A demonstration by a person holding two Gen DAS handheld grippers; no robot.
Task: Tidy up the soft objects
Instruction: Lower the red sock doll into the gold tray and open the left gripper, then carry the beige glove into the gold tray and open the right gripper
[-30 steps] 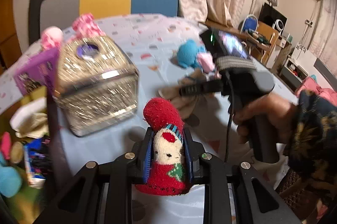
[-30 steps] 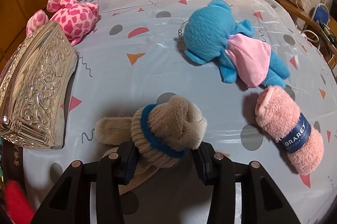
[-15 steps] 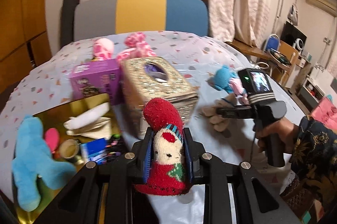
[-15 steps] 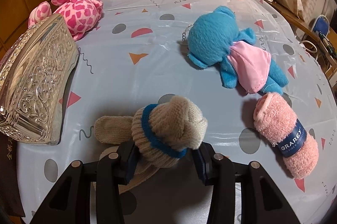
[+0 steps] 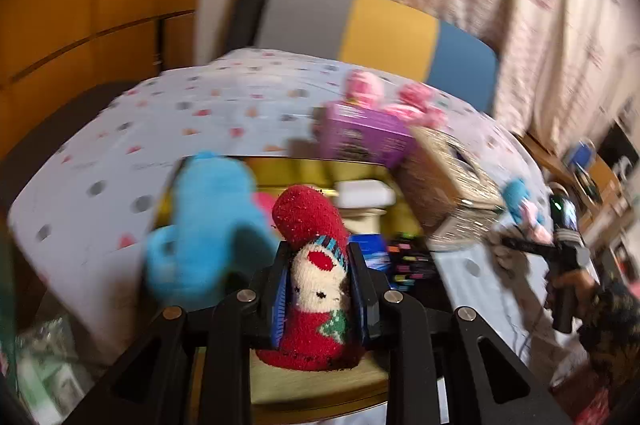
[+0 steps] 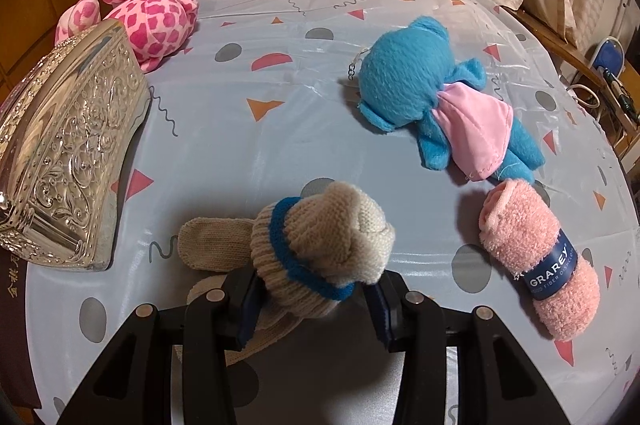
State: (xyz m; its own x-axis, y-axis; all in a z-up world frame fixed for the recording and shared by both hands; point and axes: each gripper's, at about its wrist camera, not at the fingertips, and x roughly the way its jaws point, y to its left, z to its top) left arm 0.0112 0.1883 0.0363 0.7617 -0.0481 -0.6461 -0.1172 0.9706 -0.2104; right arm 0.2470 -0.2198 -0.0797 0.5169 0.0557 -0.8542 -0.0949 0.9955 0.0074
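The left gripper (image 5: 318,285) pinches the soft, light red sock (image 5: 316,281) at mid-body, apparently above the gold tray (image 5: 280,167), while the right gripper (image 6: 312,299) clamps the compressible knitted mitten (image 6: 320,249) on the table (image 6: 248,145), blue plush (image 6: 436,97) at two o'clock.

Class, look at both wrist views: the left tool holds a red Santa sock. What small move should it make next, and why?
Probably lower the left tool toward the gold tray and release there. It is shut on the red Santa sock, the tray lies just beneath and ahead, and a blue plush toy already sits at its edge, which suggests soft items collect there.
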